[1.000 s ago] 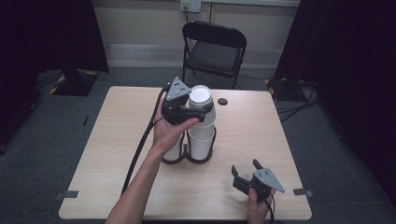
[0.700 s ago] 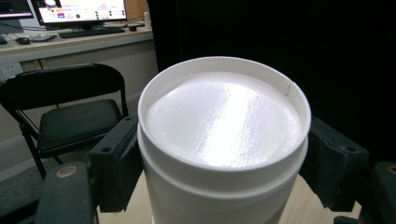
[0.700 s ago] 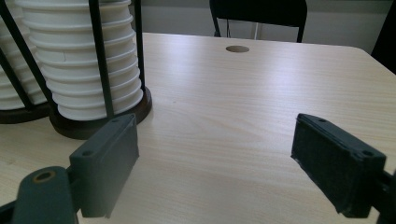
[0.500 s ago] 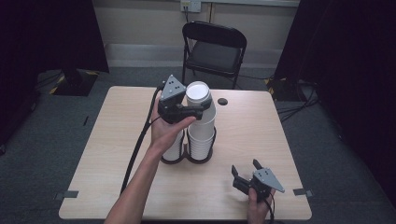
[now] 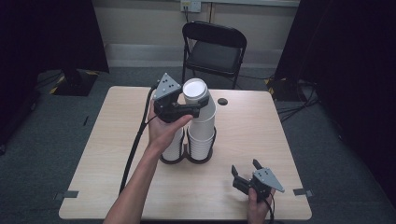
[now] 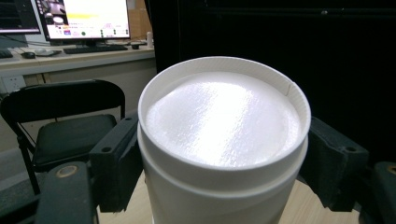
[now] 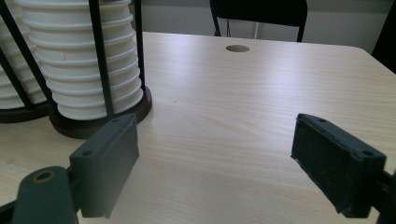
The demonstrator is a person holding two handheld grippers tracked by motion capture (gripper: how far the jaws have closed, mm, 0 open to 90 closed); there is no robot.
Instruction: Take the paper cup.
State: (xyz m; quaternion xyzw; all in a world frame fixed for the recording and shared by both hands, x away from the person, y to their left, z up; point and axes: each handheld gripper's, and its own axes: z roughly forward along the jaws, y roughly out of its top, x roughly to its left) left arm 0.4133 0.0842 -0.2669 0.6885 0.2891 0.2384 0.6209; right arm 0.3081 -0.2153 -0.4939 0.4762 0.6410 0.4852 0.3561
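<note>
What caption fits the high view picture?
Left gripper clamps the top white cup of a stack; right gripper rests open.

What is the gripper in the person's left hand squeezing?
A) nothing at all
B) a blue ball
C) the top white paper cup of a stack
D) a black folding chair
C: the left gripper has its black jaws pressed on both sides of the upside-down white paper cup that tops the right-hand stack of white paper cups in the black wire holder.
</note>
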